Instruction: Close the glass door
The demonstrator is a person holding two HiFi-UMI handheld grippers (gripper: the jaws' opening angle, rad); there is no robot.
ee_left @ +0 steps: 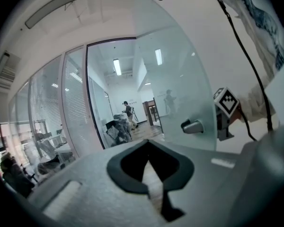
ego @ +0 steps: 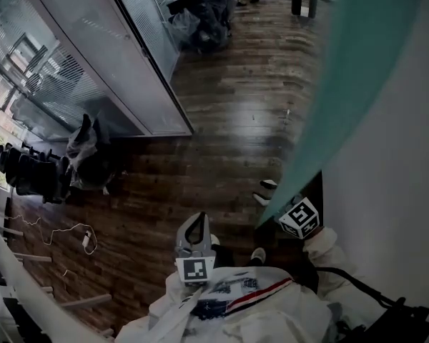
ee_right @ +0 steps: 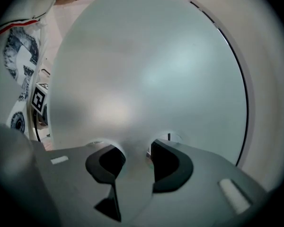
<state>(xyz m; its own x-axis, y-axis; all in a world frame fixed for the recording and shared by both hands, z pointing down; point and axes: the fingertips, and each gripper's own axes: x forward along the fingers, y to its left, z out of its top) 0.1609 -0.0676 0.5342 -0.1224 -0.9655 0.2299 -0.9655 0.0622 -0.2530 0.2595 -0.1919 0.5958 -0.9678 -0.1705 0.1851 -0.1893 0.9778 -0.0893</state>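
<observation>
Right claw: jaws part-closed on a pale strip of the glass door. The frosted pane blurs it, so this is either the edge or the inner handle; probably the handle side, not certain. Left claw: jaws together, empty, held low in front of the body, aimed along the corridor.

Door position: swung open, pane close against the white wall on the person's right. Outer handle sits near the free edge, with the right claw just behind it.

Risks:
- The grip is small and on smooth material. A fast pull could slip the pads off and leave the door half-swung.
- A pull off the swing arc loads the jaws sideways and could twist the claw out.
- The cable on the right arm hangs beside the free edge and could snag the handle.
- The free edge sweeps towards the body, and the left claw sits near that path.
- A hard shut at the end of the swing is a danger with glass, so slow the last part.

Room: wooden floor looks bare across the swing. Glass partition and heap of bags are well apart, on the far side. It is tight only between pane and wall.
</observation>
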